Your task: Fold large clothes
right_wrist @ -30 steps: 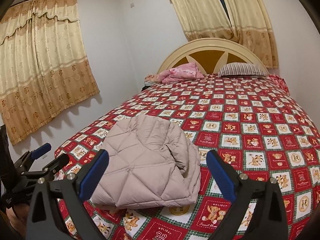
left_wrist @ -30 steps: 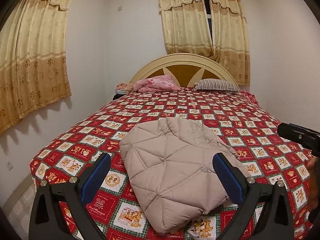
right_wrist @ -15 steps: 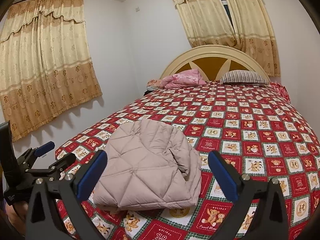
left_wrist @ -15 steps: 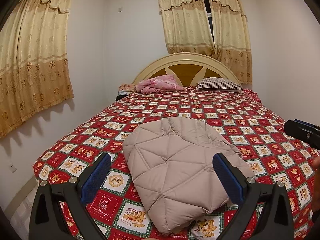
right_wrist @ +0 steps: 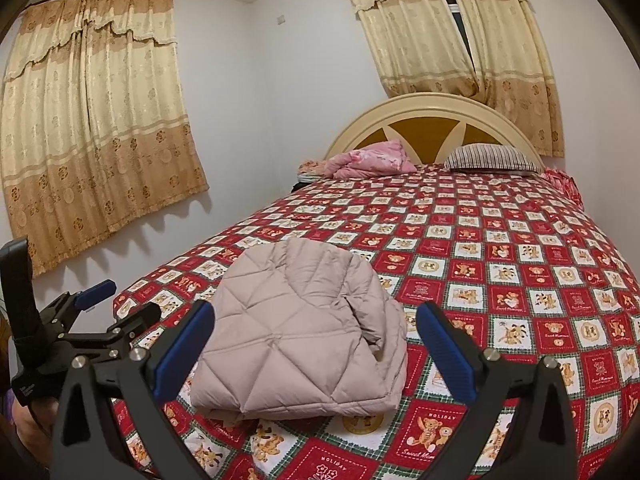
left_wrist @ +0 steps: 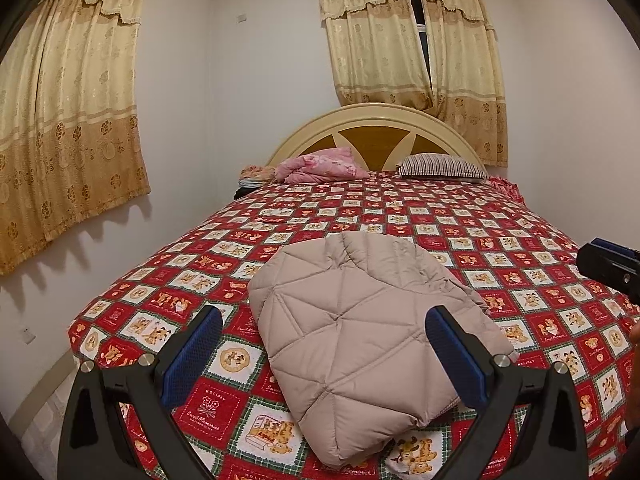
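Observation:
A beige quilted jacket (left_wrist: 360, 332) lies folded in a compact bundle near the foot of the bed; it also shows in the right wrist view (right_wrist: 304, 336). My left gripper (left_wrist: 324, 354) is open and empty, held back from the jacket above the bed's foot edge. My right gripper (right_wrist: 316, 350) is open and empty too, also short of the jacket. The left gripper shows at the left edge of the right wrist view (right_wrist: 100, 312). The right gripper's tip shows at the right edge of the left wrist view (left_wrist: 608, 264).
The bed has a red checked teddy-bear cover (left_wrist: 400, 216) and a cream headboard (left_wrist: 376, 128). A pink blanket (left_wrist: 320, 166) and a striped pillow (left_wrist: 440, 166) lie at the head. Curtains (left_wrist: 60, 120) hang on the left wall.
Both grippers have drawn back and risen a little from the jacket. The jacket has not moved.

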`<state>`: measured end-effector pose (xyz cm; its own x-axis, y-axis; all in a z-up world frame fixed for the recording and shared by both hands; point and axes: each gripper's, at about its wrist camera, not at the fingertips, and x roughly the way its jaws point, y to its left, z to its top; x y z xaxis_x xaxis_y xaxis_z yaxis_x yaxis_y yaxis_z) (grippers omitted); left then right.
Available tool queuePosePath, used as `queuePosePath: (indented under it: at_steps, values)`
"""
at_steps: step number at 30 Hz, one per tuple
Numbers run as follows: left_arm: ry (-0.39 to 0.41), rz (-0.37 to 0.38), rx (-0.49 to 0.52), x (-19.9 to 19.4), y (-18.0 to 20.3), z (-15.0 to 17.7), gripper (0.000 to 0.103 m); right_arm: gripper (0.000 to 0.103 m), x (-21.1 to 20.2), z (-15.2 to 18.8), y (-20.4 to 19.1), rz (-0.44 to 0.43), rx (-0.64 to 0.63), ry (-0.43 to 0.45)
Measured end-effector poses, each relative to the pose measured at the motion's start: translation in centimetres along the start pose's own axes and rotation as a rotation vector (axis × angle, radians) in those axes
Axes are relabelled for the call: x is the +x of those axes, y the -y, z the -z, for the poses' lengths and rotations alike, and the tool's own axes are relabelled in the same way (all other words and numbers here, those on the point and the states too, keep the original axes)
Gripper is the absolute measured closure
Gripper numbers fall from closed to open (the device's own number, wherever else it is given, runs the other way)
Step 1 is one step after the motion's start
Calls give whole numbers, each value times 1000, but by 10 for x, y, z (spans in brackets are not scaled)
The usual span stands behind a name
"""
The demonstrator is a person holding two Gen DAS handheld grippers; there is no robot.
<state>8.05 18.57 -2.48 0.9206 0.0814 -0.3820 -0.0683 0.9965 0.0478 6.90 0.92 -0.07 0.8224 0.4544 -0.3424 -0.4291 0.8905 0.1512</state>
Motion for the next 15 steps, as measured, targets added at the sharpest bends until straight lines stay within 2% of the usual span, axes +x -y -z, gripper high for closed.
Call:
queuePosePath:
  at_steps: [8,15]
  values:
    - [-22,-14,-6,5,0,3,1,0,0,3,-2,-10,-14,-12]
    - [7,-25,28,2,6,6,1,0,0,4,0,-11,-12,-20]
